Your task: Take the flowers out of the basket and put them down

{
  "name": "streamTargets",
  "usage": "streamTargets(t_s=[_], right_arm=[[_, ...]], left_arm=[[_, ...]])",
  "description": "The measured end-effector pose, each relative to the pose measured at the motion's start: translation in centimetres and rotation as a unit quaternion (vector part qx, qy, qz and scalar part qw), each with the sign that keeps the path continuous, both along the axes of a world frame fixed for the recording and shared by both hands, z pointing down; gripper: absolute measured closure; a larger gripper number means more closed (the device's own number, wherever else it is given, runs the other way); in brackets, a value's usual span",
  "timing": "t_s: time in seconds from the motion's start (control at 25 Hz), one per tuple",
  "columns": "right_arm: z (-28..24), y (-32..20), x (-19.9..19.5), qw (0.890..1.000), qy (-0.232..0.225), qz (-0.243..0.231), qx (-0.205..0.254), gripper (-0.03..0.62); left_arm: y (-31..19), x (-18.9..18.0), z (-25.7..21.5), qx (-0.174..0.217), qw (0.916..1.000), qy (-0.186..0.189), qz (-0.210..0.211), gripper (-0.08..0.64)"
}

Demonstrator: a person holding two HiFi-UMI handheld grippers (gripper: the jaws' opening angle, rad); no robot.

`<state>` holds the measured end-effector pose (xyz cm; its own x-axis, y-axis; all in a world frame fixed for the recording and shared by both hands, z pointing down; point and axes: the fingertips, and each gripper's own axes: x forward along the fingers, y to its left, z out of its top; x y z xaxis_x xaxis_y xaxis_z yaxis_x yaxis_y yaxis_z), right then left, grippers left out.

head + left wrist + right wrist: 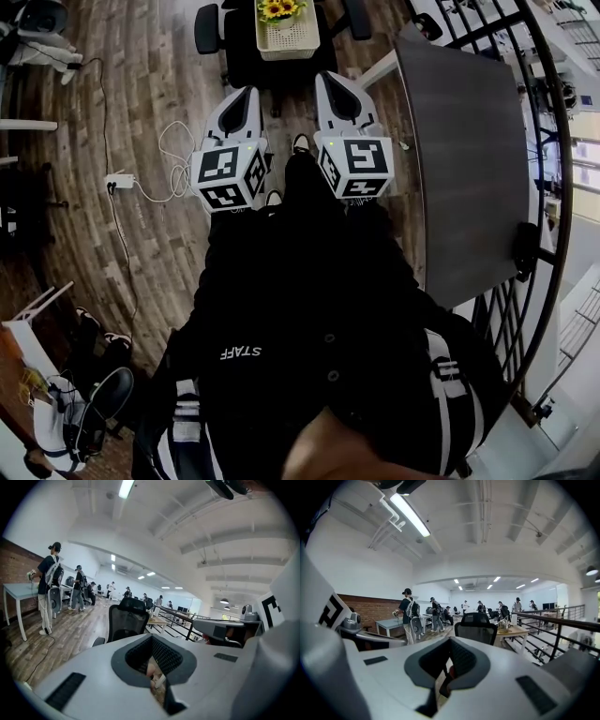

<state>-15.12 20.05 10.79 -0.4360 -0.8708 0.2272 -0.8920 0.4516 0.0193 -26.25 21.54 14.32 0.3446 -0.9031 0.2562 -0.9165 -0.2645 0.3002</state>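
Just ahead of the person's black jacket (309,309), the left tool (247,94) and right tool (327,81) are held side by side over the wooden floor (141,112). Both are clenched on nothing. Farther off at 12 o'clock, a black chair (242,49) carries the cream basket (287,37), with the yellow flowers (280,8) inside it. A grey table (469,159) lies at 2 o'clock.

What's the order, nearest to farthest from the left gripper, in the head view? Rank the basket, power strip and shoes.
From the left gripper:
1. Basket, just ahead of it.
2. Power strip, on the floor off to its left.
3. Shoes, on the floor far behind, lower left.
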Motion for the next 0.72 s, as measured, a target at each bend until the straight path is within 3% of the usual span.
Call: streamTargets(t_s=[0.32,0.72], right_arm=[[2.3,-11.1,0.6,1.000,-0.011,-0.012,-0.012,0.578],[1.3,-25.6,3.3,0.999,-0.015,-0.043,-0.007,0.578]], left_arm=[[-10.4,-0.2,2.2,-0.017,0.9994,-0.009,-0.031,0.562],[-24.5,3.7,1.7,-0.023,0.9980,-0.018,-0.056,0.561]])
